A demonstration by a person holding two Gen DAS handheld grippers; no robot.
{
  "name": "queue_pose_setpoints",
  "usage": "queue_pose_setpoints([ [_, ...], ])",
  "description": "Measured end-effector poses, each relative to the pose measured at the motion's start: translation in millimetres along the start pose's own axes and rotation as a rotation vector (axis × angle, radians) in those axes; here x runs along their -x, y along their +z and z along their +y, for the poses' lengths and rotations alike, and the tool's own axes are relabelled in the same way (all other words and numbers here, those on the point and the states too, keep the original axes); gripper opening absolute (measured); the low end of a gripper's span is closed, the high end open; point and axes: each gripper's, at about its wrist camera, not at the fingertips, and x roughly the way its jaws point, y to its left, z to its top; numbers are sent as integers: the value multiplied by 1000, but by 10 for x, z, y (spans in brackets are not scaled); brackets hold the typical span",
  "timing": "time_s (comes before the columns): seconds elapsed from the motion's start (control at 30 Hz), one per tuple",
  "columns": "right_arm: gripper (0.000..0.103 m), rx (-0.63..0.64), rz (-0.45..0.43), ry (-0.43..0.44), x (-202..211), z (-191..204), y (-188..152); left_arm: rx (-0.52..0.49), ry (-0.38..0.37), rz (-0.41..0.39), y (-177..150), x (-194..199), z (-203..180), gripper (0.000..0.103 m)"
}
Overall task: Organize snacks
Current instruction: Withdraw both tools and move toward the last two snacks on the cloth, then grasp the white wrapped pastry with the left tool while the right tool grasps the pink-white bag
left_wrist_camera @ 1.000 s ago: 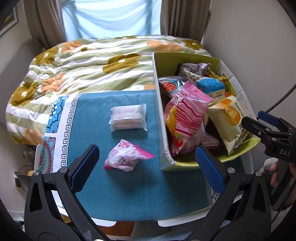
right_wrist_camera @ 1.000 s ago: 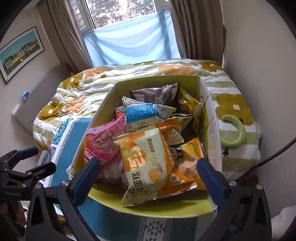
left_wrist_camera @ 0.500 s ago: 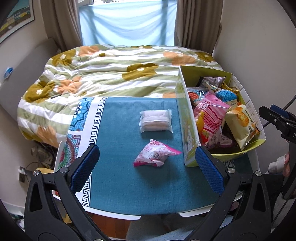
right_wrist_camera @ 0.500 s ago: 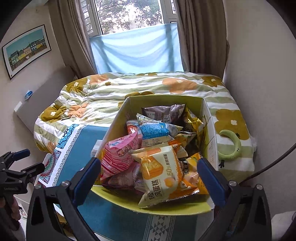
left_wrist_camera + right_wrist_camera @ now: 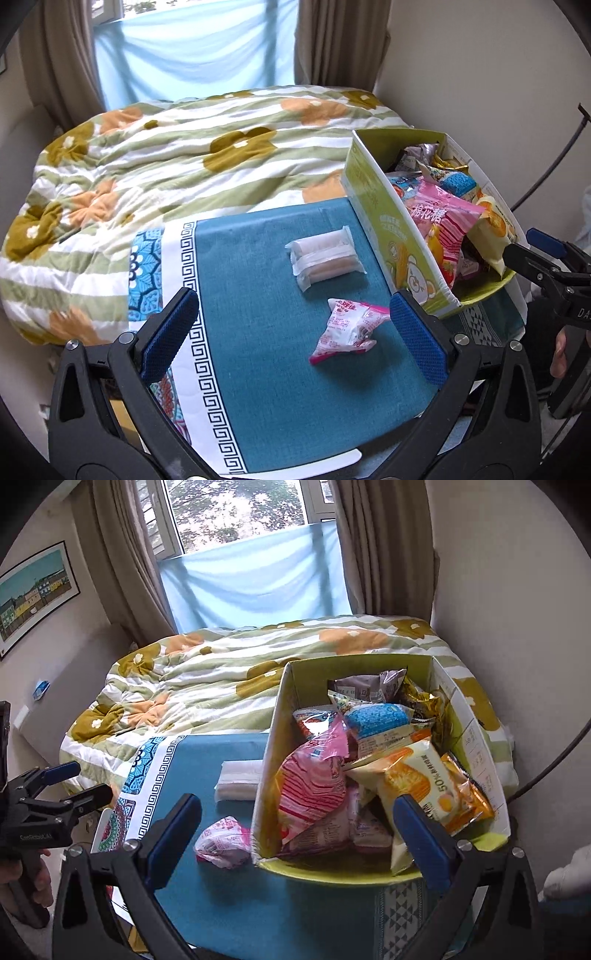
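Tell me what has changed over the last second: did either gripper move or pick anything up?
Both grippers pulled back and higher, so more of the table shows. The left gripper and right gripper stay open and empty. The small pink-and-white snack packet, the clear-wrapped pale wafer pack and the green cardboard box of snacks lie unmoved on the teal cloth.

Teal cloth (image 5: pixel 258 369) — pink packet (image 5: pixel 347 330) — green box (image 5: pixel 399 240)

Left tongs (image 5: pixel 291 332) gape empty above pink packet (image 5: pixel 349 330) beside snack box (image 5: pixel 391 236).
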Motion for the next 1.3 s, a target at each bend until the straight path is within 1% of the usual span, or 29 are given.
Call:
queue_pose_setpoints([
  [0.13,103,-117,14,-73,-115,189,-90,-99,-84,55,139,-301,179,103],
  [0.23,103,-181,13,-137,-146,328,-190,-187,-144,81,243,-534,234,103],
  [0.4,103,-303,33,-227,-197,490,-517,-357,-225,130,417,-1018,130,102],
  [0.5,103,-359,73,-249,-302,571,-736,-468,-260,166,495,-1388,-32,103],
  [0.6,103,-378,121,-256,-493,640,-922,-579,-296,211,491,-1803,-234,103],
  [0.67,103,-385,147,-249,-646,666,-1013,-637,-293,233,459,-2045,-354,101],
  [0.73,103,-387,157,-239,-769,696,-1081,-676,-311,250,433,-2205,-441,100],
  [0.83,103,-383,176,-231,-967,737,-1121,-722,-307,267,382,-2394,-514,99],
  [0.87,103,-386,184,-228,-1026,750,-1133,-727,-304,274,373,-2448,-524,95],
  [0.9,103,-388,185,-224,-1070,762,-1146,-725,-311,285,369,-2497,-526,84],
  [0.97,103,-392,190,-216,-1163,778,-1143,-711,-346,309,353,-2566,-513,79],
  [1.07,103,-387,187,-201,-1262,813,-1118,-712,-353,287,311,-2566,-485,76],
  [1.2,103,-358,190,-189,-1373,917,-1092,-696,-331,284,256,-2527,-376,69],
  [1.3,103,-339,191,-186,-1453,966,-1079,-670,-298,289,216,-2488,-252,68],
])
